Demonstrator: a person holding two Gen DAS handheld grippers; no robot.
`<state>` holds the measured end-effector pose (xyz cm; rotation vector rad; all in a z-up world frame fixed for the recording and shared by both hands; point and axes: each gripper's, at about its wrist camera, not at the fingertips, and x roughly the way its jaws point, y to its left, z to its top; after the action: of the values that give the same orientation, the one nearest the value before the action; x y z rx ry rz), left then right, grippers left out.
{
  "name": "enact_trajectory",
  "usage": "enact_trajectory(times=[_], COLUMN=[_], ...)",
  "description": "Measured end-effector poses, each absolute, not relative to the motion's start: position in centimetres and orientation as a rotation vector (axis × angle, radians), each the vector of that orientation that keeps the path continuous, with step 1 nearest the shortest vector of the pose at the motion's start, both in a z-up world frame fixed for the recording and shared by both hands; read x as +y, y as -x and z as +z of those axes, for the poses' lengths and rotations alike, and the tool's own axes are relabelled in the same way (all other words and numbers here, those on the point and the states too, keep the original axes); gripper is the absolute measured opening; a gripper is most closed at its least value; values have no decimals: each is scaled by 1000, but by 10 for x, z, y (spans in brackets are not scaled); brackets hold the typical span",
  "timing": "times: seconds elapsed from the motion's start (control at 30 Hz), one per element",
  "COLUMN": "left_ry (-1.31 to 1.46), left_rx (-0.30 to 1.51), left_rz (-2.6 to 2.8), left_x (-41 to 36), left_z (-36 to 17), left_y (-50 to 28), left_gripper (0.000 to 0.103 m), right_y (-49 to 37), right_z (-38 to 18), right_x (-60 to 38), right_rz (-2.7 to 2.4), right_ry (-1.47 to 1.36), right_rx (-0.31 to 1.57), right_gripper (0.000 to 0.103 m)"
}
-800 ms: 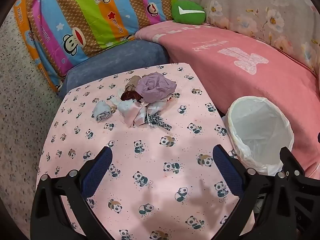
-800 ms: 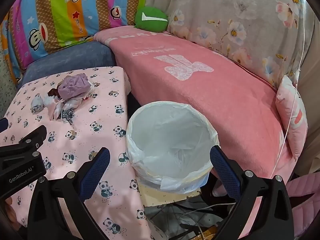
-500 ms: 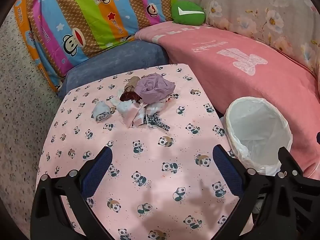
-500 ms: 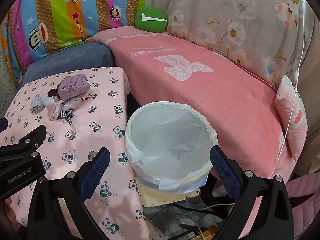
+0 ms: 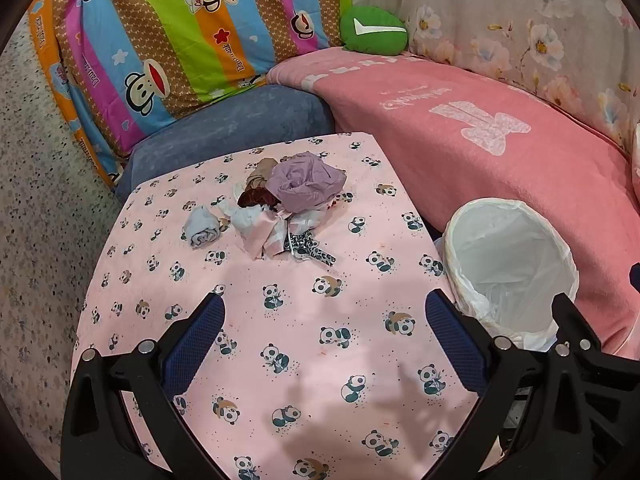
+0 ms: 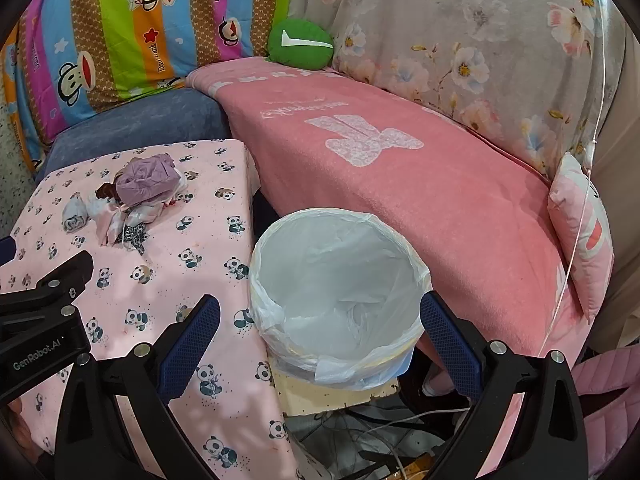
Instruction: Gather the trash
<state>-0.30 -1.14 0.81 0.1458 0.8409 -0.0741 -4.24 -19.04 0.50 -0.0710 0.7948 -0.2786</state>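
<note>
While both grippers, left [image 5: 324,320] and right [image 6: 320,320], hold their fingers spread and empty, little has changed. Crumpled trash [image 5: 280,204] still sits upper-centre on the panda-print surface [image 5: 280,360]; the lined bin [image 6: 336,288] waits empty, so collecting hasn't begun.

Setting: a home, a lived-in sitting corner. An L-shaped sofa wraps the far and right sides; its seat is draped with a pink blanket [image 6: 400,184] carrying a white bear motif, its back with a grey floral sheet [image 6: 460,32]. A striped cartoon-monkey cover [image 5: 160,40] hangs at far left above a blue cushion [image 5: 240,124]. A green plush pillow [image 5: 374,30] sits in the far corner; a small pink pillow [image 6: 580,228] leans at right. Near the sofa stands a low table [image 5: 300,340] under a pink panda-print cloth. A small bin lined with a white bag [image 6: 340,280] sits just beside the table. Speckled floor [image 5: 36,200] at left.
</note>
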Motion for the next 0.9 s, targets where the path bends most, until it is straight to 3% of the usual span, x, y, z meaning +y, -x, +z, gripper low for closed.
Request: enact_trajectory(times=[0.9], left_ry=[-144], left_rx=[829], left_rz=[-83], left_x=[-16], left_z=[16], left_y=[4], left_gripper=[96], right_y=[40], right_z=[8], right_x=[-196], right_rz=[-285], right_ry=[68], right_rx=[792], right_gripper=[98])
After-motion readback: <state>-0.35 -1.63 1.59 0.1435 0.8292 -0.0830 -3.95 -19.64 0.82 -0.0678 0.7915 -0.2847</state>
